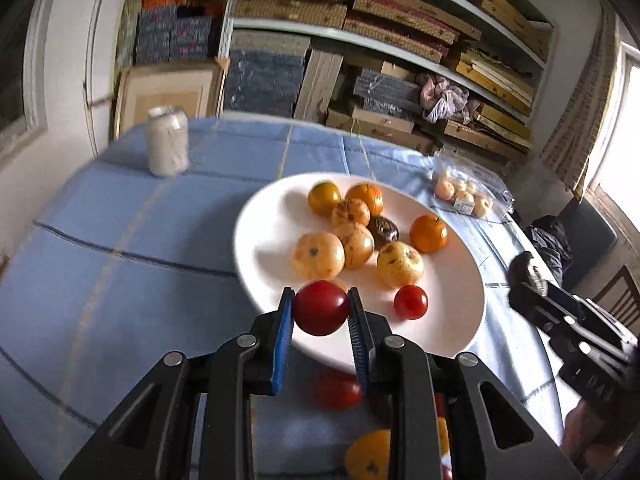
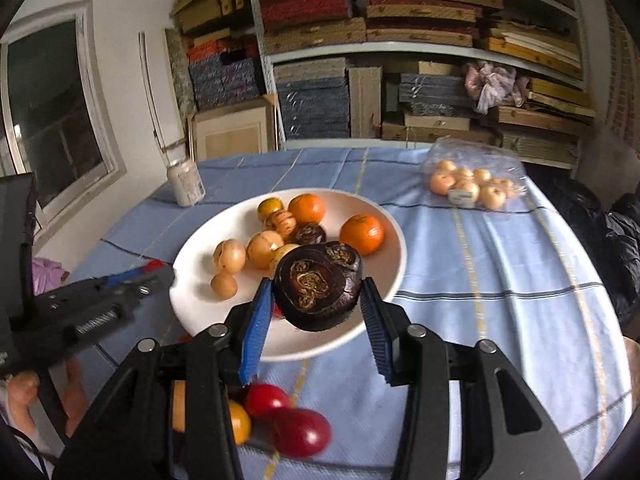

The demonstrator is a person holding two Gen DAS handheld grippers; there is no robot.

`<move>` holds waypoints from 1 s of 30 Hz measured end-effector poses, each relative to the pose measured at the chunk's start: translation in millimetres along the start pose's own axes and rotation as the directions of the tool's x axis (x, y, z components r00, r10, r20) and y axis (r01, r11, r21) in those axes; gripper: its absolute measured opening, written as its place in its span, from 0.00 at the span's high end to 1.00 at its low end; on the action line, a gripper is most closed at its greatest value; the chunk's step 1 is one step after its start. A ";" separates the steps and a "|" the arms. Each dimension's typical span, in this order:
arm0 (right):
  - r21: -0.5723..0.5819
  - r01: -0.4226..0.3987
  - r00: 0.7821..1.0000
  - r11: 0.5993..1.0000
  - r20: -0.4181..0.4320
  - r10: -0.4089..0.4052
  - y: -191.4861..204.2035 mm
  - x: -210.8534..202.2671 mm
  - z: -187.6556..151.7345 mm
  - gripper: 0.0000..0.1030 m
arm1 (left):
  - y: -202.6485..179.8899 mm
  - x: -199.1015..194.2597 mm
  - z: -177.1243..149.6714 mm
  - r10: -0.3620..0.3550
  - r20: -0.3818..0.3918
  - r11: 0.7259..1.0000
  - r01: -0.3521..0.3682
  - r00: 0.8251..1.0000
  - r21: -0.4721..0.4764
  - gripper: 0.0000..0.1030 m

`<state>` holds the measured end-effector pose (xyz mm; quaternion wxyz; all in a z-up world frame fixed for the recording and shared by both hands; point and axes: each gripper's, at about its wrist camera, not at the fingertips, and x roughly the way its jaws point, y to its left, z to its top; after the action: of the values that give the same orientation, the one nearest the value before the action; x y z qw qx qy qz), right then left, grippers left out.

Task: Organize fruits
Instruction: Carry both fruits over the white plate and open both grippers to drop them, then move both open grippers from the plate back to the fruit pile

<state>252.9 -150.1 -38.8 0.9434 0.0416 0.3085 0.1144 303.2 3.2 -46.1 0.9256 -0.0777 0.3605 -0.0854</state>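
My left gripper [image 1: 320,307] is shut on a red cherry tomato [image 1: 320,306] and holds it over the near rim of the white plate [image 1: 264,232]. The plate holds several yellow and orange fruits, a dark fruit [image 1: 383,231] and another red tomato [image 1: 410,301]. My right gripper [image 2: 318,300] is shut on a dark brown fruit [image 2: 318,284] above the plate's near edge [image 2: 192,280]. Loose red tomatoes [image 2: 300,432] and an orange fruit [image 2: 239,424] lie on the cloth below the grippers. The left gripper shows at the left of the right wrist view [image 2: 156,270].
The table has a blue checked cloth [image 1: 120,240]. A white jar [image 1: 168,146] stands at the far left. A clear bag of pale fruits [image 2: 472,184] lies at the far right. Shelves of stacked boxes stand behind the table. A dark chair stands at the right [image 1: 576,236].
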 end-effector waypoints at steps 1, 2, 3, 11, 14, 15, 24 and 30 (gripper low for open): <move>-0.005 -0.001 1.000 1.000 -0.008 0.001 3.2 8.2 -1.4 0.58 | -0.1 7.1 -0.6 -0.001 -0.008 1.000 0.001 1.000 0.001 0.74; -0.014 0.000 1.000 1.000 -0.013 0.000 5.7 13.4 -3.4 0.58 | -0.2 11.4 -1.3 -0.002 -0.010 1.000 0.002 1.000 0.005 0.74; -0.023 0.002 1.000 1.000 -0.016 -0.002 7.4 16.8 -4.7 0.58 | -0.1 15.3 -1.5 -0.001 -0.011 1.000 0.001 1.000 0.009 0.74; -0.046 0.013 0.999 0.999 -0.029 -0.015 7.7 36.3 -11.6 0.53 | 4.2 27.0 -0.4 -0.004 -0.011 1.000 0.004 1.000 0.001 0.68; -0.058 0.028 1.000 0.998 -0.009 -0.029 9.0 34.3 -12.2 0.46 | 5.2 26.7 -0.7 -0.009 0.005 1.000 0.009 1.000 -0.003 0.48; -0.057 0.026 1.000 0.998 0.000 -0.026 9.4 32.4 -11.6 0.46 | 5.1 25.9 -0.6 -0.007 0.011 1.000 0.007 1.000 -0.003 0.44; -0.002 0.020 0.997 1.000 0.075 -0.020 -6.5 5.8 -7.2 0.40 | 13.0 10.7 0.1 -0.036 0.019 0.999 0.036 0.999 -0.021 0.39; 0.049 0.006 0.991 0.999 0.134 -0.013 -19.9 -24.6 -9.6 0.37 | 12.4 -11.4 -14.8 -0.027 0.011 1.000 0.027 1.000 0.005 0.39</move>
<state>231.7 -175.3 -35.4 0.9613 0.0706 0.2471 0.0992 286.1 16.5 -52.1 0.9265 -0.0807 0.3542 -0.0984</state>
